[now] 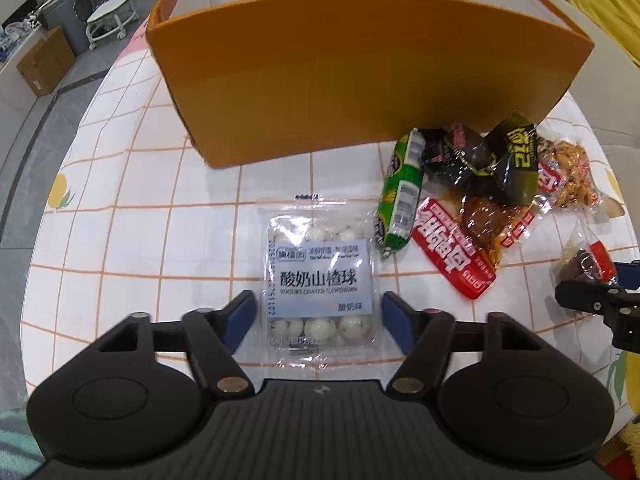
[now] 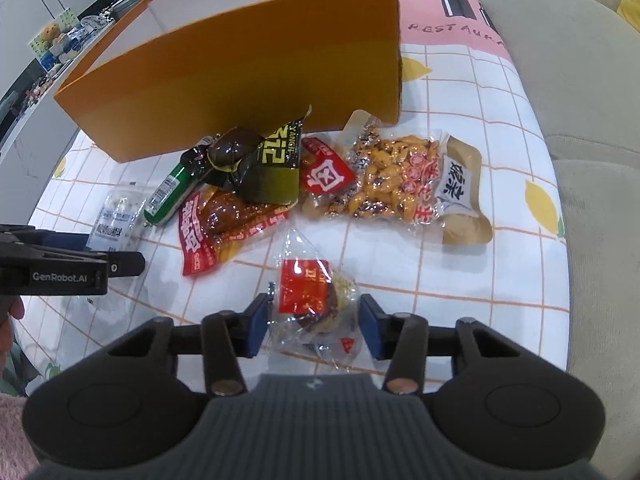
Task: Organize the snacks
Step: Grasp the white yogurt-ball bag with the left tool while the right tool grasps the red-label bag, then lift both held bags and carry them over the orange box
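Down on the checked bench (image 1: 120,240), the left tongs (image 1: 319,316) are standing part open around a clear tray pack of white balls (image 1: 320,276), its pale blue label reading "YOGURT-COATED HAWTHORNS" under large Chinese characters; the blue pads are sitting just beside the pack's two edges, and I cannot tell whether they are pressing on it. Just ahead and to the right of these tongs a green sausage stick (image 1: 400,196) is lying, and beyond it a red-labelled pouch of brown braised pieces (image 1: 472,236) and a dark green-black pack (image 1: 514,164) printed "XIANGTE" are piling up against the orange box (image 1: 360,80), which is standing open-topped straight ahead. The right tongs (image 2: 314,326) are sitting narrower, straddling a small clear wrapper with a red label (image 2: 308,300); a sliver of bench is showing between each pad and the wrapper, so nothing is being held. Ahead and to the right of them a bag of yellow nuts (image 2: 392,176) is resting beside a tan sachet (image 2: 464,196). Further right, the bench cloth is reading "RESTAURA" on a pink patch (image 2: 452,8). Off to their left, the other tool's black side is bearing "GenRobot.AI".
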Demonstrator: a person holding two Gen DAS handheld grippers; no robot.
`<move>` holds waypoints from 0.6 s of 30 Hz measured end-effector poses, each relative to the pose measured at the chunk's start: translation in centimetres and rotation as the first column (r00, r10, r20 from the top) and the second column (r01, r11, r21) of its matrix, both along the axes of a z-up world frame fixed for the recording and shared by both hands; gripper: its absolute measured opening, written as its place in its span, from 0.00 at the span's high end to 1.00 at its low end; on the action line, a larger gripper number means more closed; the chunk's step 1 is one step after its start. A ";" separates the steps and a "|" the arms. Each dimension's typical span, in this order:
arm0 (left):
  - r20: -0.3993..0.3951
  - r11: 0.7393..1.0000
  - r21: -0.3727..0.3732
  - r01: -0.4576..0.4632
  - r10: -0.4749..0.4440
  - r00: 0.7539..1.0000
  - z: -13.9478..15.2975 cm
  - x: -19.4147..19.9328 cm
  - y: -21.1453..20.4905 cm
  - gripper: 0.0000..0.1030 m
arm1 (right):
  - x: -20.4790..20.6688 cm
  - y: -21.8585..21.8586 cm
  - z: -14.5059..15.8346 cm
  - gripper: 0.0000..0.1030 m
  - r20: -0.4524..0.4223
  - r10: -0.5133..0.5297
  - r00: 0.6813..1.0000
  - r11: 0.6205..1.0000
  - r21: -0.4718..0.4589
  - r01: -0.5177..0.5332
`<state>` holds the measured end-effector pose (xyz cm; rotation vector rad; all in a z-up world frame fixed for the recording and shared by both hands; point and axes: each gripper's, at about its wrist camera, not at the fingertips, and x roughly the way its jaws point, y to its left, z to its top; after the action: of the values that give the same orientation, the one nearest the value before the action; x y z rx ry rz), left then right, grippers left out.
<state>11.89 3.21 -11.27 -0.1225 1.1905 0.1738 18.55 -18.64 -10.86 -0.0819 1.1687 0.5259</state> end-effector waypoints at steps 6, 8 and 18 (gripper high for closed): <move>0.019 1.000 -0.014 0.002 -0.002 1.000 0.1 -0.6 0.5 0.35 | 0.0 -0.2 0.2 0.57 -0.008 -0.004 1.000 1.000 0.024 0.004; 0.015 1.000 -0.028 -0.008 0.009 1.000 0.4 -1.0 0.6 0.35 | -0.1 -0.2 0.3 0.57 -0.009 -0.006 1.000 1.000 0.029 0.006; -0.004 0.991 -0.131 -0.041 0.040 0.999 3.4 -1.7 0.5 0.35 | -1.2 0.5 2.2 0.61 0.026 0.025 0.999 0.999 0.023 -0.025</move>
<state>10.21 3.67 -7.85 -0.2616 1.2016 0.1313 17.38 -18.16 -8.70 -0.0830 1.1373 0.5588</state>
